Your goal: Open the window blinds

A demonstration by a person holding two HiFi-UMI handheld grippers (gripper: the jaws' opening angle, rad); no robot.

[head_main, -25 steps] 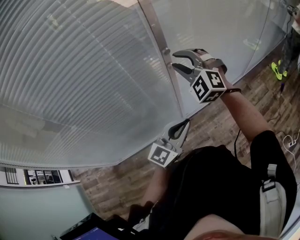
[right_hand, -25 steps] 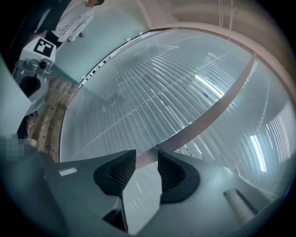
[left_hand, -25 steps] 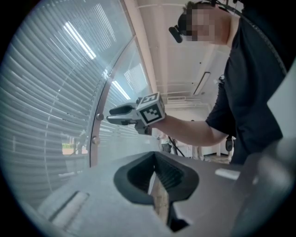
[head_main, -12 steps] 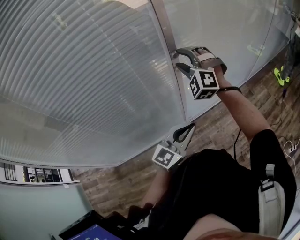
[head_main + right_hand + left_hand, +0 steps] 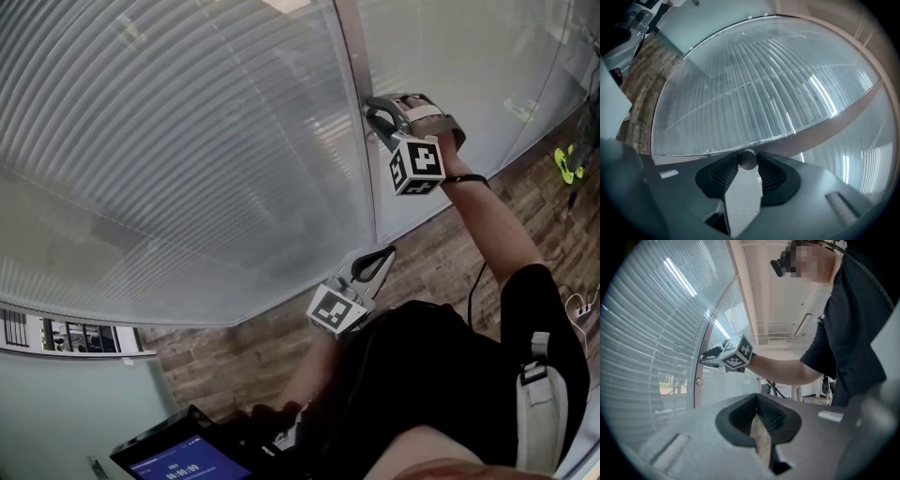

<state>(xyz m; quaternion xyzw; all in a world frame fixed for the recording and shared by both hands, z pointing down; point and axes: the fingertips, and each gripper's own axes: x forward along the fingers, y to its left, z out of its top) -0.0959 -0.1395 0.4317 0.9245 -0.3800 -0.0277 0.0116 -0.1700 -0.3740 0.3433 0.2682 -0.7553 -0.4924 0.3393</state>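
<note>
White, thin slats in long straight rows make up the wide window blinds (image 5: 169,141). They sit behind smooth, shiny glass and fill the head view from 9 o'clock round to 12. A brown floor (image 5: 234,361) with a rough plank pattern lies at 7 o'clock. A long, flat grey post (image 5: 359,159) runs along the edge of the blinds, at 1 o'clock.

The right gripper (image 5: 375,112) is grey and has a black-and-white marker cube. It is up at the post, at 1 o'clock. Its jaws have just been closing. Their ribbed black pads press on both sides of a small round grey knob (image 5: 747,159), smooth like a ball, that sticks out from the post.

The left gripper (image 5: 382,255) hangs at 6 o'clock from the right one, away from the glass. Its jaws are pressed together with nothing between them.
</note>
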